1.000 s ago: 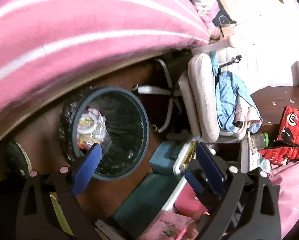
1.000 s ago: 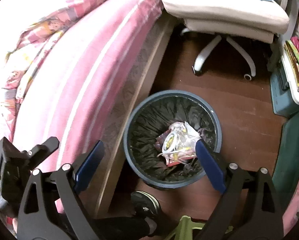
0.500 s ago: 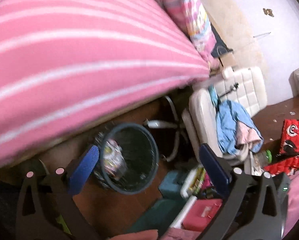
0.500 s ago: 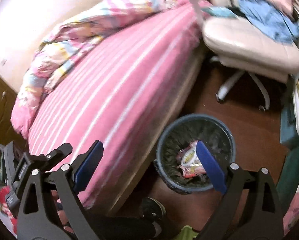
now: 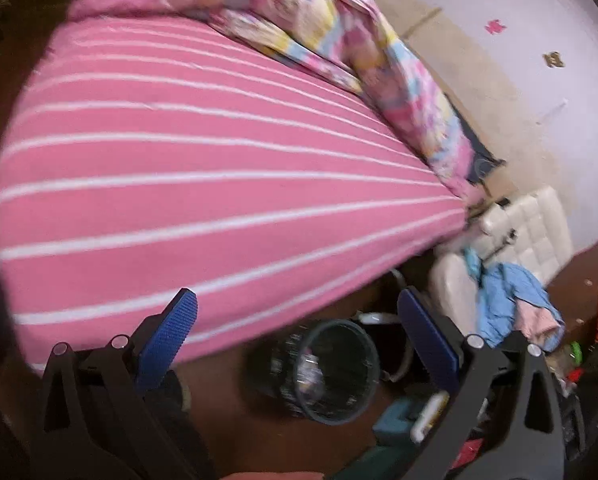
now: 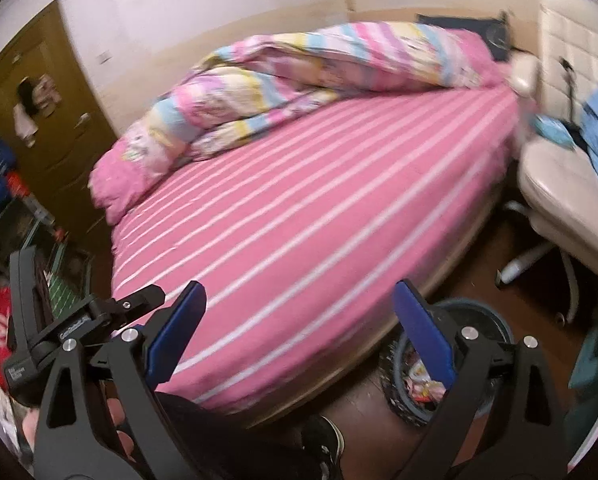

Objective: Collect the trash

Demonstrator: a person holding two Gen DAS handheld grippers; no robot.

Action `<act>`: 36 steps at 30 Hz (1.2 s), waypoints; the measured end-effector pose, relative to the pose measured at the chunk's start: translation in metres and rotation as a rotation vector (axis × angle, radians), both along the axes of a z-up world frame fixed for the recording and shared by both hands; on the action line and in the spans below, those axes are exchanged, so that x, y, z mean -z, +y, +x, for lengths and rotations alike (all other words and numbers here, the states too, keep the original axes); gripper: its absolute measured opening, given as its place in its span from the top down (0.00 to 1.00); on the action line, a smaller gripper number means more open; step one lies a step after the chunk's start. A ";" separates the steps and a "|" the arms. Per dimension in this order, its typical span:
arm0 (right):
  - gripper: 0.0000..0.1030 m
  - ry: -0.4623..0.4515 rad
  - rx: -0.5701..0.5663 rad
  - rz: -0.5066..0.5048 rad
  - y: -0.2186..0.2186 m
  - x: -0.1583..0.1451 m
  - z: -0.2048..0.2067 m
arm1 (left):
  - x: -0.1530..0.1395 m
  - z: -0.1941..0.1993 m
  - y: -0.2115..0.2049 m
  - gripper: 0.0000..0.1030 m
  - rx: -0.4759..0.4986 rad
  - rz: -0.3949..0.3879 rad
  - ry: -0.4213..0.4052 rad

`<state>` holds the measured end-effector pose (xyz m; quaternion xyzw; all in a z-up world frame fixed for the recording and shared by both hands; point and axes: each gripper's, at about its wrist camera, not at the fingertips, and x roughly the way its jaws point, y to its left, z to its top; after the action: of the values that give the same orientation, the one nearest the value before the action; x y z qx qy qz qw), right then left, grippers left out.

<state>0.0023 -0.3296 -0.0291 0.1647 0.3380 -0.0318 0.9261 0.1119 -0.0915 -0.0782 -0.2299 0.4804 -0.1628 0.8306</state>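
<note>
Trash (image 6: 421,384) already lies in the bin (image 5: 335,372), a dark round bucket with a black liner standing on the wooden floor just beside the near edge of the bed (image 5: 219,184); bright wrappers show inside it in both views, though blur hides what they are. Both tools are raised well above it and point across the mattress rather than down. The left gripper (image 5: 295,332) has its blue pads (image 5: 167,340) wide apart with nothing between them, and the right gripper (image 6: 299,328) is the same, jaws spread and empty. So at least one piece seems to be binned, and no piece is in hand. What is left, by my reading, is to find more litter: the striped sheet looks bare, with only a rumpled quilt (image 6: 299,76) along its far side. To the right of the bin, a white swivel chair (image 6: 559,188) carries blue clothes (image 5: 503,300), and clutter on the floor at far right may hold further scraps, but it is too blurred to tell.
</note>
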 end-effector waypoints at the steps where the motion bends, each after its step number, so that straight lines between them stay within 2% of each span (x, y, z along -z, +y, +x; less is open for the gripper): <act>1: 0.09 -0.005 -0.019 -0.009 0.009 -0.004 0.003 | -0.005 0.000 0.008 0.05 -0.020 0.018 0.001; 9: 0.09 -0.049 -0.172 -0.076 0.086 -0.023 0.020 | -0.045 -0.014 0.074 0.05 -0.167 0.081 -0.042; 18: 0.09 -0.058 -0.288 -0.106 0.161 -0.029 0.041 | -0.056 -0.030 0.131 0.05 -0.272 0.152 -0.054; 23: 0.09 -0.053 -0.319 -0.118 0.184 -0.026 0.046 | -0.055 -0.034 0.146 0.05 -0.299 0.187 -0.054; 28: 0.09 -0.047 -0.333 -0.120 0.197 -0.024 0.049 | -0.053 -0.036 0.155 0.05 -0.288 0.151 -0.066; 32: 0.09 -0.050 -0.331 -0.121 0.198 -0.024 0.047 | -0.056 -0.038 0.155 0.05 -0.291 0.156 -0.097; 36: 0.09 -0.049 -0.322 -0.122 0.197 -0.024 0.047 | -0.056 -0.036 0.153 0.05 -0.276 0.131 -0.077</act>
<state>0.0489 -0.1328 -0.0046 0.0525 0.3350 0.1006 0.9354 0.0763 0.0618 -0.0224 -0.2325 0.4215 -0.0241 0.8762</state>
